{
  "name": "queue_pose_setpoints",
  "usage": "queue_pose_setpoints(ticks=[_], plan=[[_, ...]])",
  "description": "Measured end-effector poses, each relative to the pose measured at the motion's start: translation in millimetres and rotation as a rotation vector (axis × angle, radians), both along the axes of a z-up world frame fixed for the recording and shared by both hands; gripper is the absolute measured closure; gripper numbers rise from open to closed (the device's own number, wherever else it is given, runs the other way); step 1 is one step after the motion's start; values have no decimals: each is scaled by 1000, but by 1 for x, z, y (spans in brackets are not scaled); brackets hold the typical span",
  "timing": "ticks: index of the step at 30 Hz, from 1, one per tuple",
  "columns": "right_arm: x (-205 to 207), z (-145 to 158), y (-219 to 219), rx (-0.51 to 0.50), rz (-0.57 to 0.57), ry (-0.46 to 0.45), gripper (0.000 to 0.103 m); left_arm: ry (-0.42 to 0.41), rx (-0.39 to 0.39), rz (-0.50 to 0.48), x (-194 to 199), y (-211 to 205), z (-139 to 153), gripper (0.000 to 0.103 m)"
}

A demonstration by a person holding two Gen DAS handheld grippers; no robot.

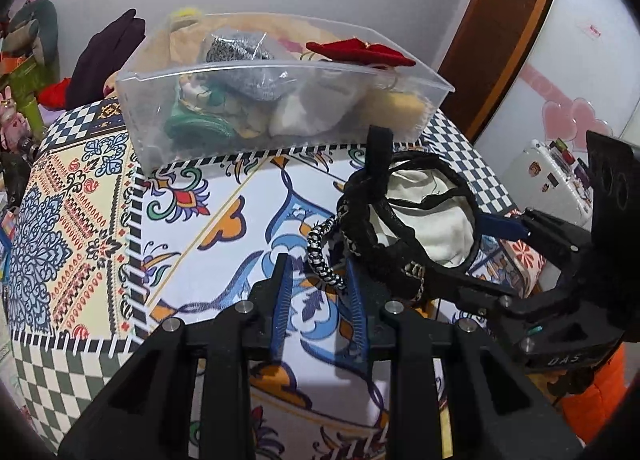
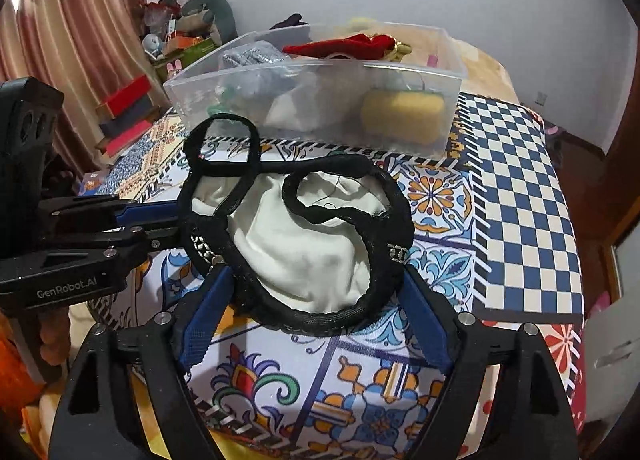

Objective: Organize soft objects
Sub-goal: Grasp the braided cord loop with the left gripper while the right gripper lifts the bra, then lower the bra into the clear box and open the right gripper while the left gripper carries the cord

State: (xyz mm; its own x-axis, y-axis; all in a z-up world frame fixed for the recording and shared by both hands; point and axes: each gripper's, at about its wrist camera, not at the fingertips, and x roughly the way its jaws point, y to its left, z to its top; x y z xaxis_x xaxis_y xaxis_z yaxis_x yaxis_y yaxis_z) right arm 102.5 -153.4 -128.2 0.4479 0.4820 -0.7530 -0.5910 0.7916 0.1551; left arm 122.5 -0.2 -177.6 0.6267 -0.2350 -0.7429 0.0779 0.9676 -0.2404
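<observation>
A black mesh pouch with a white cloth lining lies on the patterned tablecloth. Its thin black straps loop toward the bin. My right gripper is open, its blue pads either side of the pouch's near edge; it also shows in the left wrist view. My left gripper is open at the pouch's left side, with a black-and-white braided cord between its pads. A clear plastic bin behind holds soft items: grey fabric, a red bow, a yellow plush.
The table is covered with a patterned cloth with checkered borders. Stuffed toys and boxes crowd the left background. A wooden door frame and a small white appliance stand to the right.
</observation>
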Motion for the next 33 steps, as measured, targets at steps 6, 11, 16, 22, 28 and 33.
queue_pose_setpoints(ticks=[6, 11, 16, 22, 28, 33], plan=[[1, 1, -4, 52, 1, 6, 67, -18, -11, 2, 1, 0, 1, 92], [0, 5, -10, 53, -23, -7, 90, -48, -7, 33, -4, 9, 10, 97], [-6, 16, -13, 48, -40, -61, 91, -86, 10, 69, -11, 22, 24, 97], [-6, 45, -16, 79, -59, -142, 91, -158, 45, 93, -21, 32, 51, 97], [-7, 75, -17, 132, -71, -214, 91, -239, 61, 112, -26, 42, 80, 97], [-1, 96, -19, 169, -90, -272, 91, -305, 75, 136, -21, 48, 104, 97]])
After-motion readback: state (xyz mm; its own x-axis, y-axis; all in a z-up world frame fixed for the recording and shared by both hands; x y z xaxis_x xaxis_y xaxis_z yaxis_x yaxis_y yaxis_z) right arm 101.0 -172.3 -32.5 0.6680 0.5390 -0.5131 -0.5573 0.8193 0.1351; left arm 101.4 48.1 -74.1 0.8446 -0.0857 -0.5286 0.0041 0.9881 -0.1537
